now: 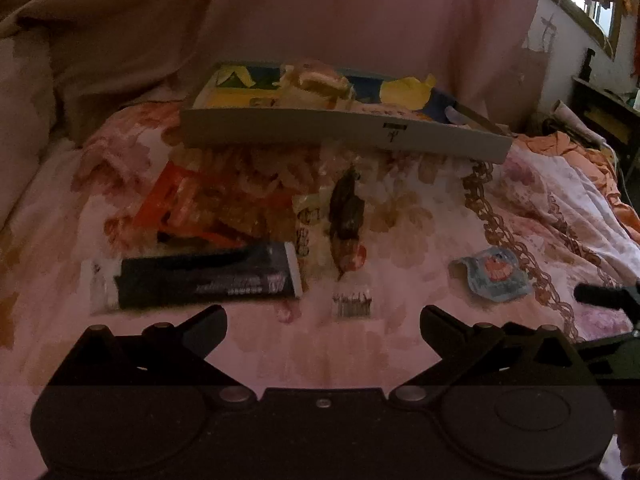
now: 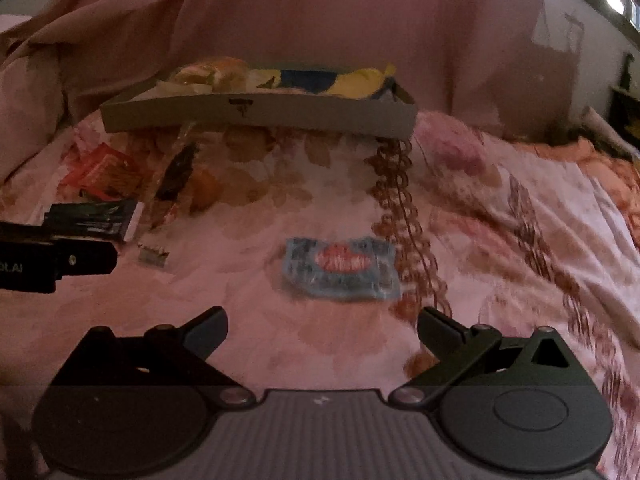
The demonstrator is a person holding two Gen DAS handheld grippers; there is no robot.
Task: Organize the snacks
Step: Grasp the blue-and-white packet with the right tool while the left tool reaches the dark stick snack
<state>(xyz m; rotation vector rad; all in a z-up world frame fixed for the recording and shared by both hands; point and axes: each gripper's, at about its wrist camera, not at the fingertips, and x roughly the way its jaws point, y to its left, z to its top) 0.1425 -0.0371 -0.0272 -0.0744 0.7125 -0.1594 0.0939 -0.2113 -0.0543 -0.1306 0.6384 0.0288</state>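
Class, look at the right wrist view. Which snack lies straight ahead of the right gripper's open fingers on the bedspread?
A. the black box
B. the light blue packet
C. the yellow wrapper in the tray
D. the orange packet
B: the light blue packet lies on the bedspread just ahead of the open right gripper.

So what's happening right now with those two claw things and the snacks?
Left gripper open, empty. Right gripper open, empty, facing blue packet. Several snacks loose on bedspread; some already in grey box. Nothing in the way.
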